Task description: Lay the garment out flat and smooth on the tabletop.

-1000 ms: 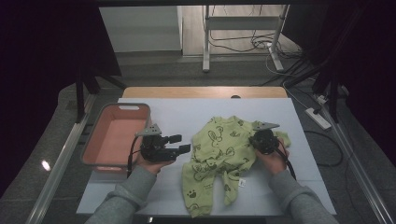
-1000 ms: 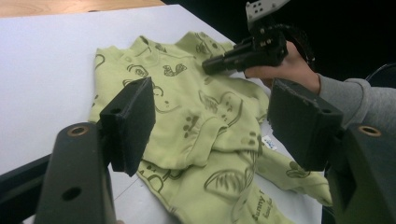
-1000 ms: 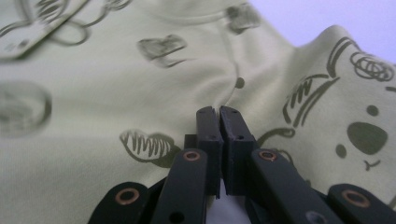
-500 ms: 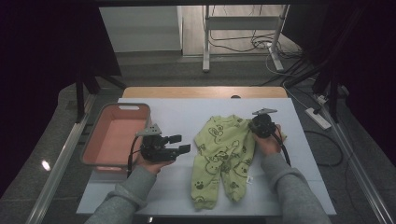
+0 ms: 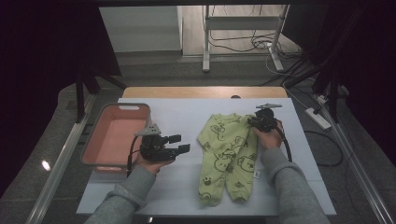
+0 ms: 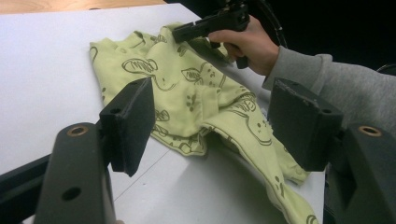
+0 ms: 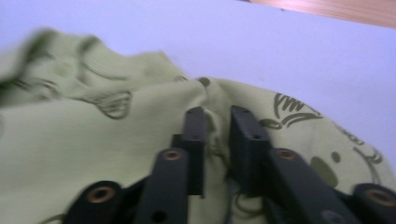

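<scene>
The romper (image 5: pixel 227 156) lies half-spread on the table (image 5: pixel 187 112). The right gripper (image 7: pixel 217 128), jaws just opening, loosens on its shoulder; the left gripper (image 6: pixel 210 126) is open, empty. Folding remains.

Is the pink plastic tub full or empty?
Empty: the high view shows the pink plastic tub with a bare floor inside, while the green printed baby garment lies outside on the white table.
</scene>
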